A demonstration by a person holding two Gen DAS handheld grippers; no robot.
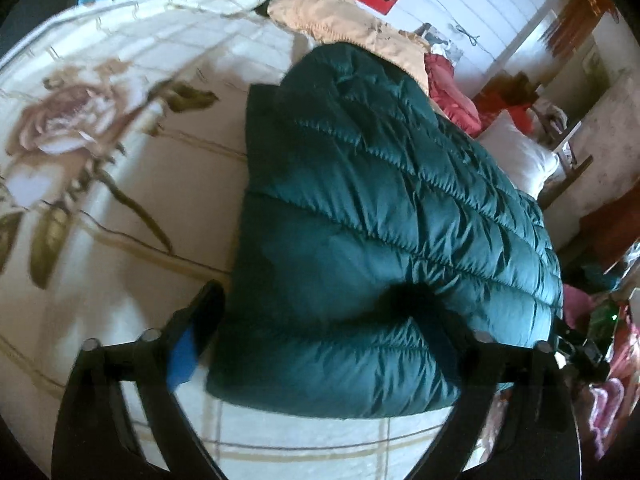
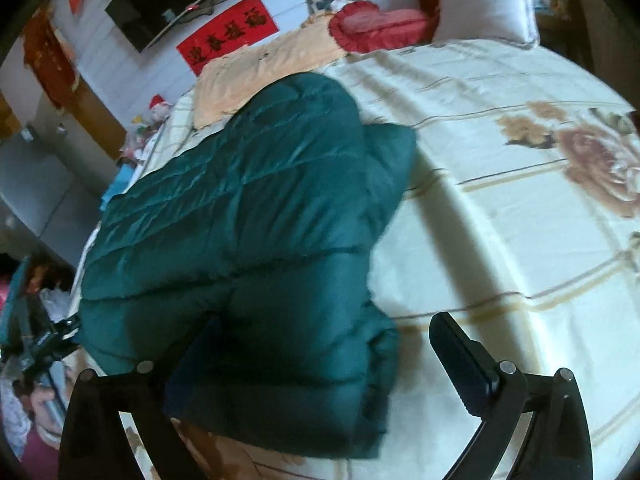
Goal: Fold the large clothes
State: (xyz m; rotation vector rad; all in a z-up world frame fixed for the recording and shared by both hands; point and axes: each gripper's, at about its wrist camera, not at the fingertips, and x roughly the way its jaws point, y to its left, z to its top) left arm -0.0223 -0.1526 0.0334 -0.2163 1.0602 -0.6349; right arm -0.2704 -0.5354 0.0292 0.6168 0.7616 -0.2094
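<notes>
Green puffer jacket [image 1: 360, 220] folded on my bed sheet [image 1: 120, 200].
My left gripper [image 1: 316, 308] and right gripper [image 2: 324, 340] both gape wide, gripping nothing.

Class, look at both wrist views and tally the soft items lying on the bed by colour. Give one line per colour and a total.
Dark green: 1, the puffer jacket
Peach: 1, the blanket
Red: 1, the frilled cushion
White: 1, the pillow
Total: 4, all resting on the floral bedsheet.
</notes>
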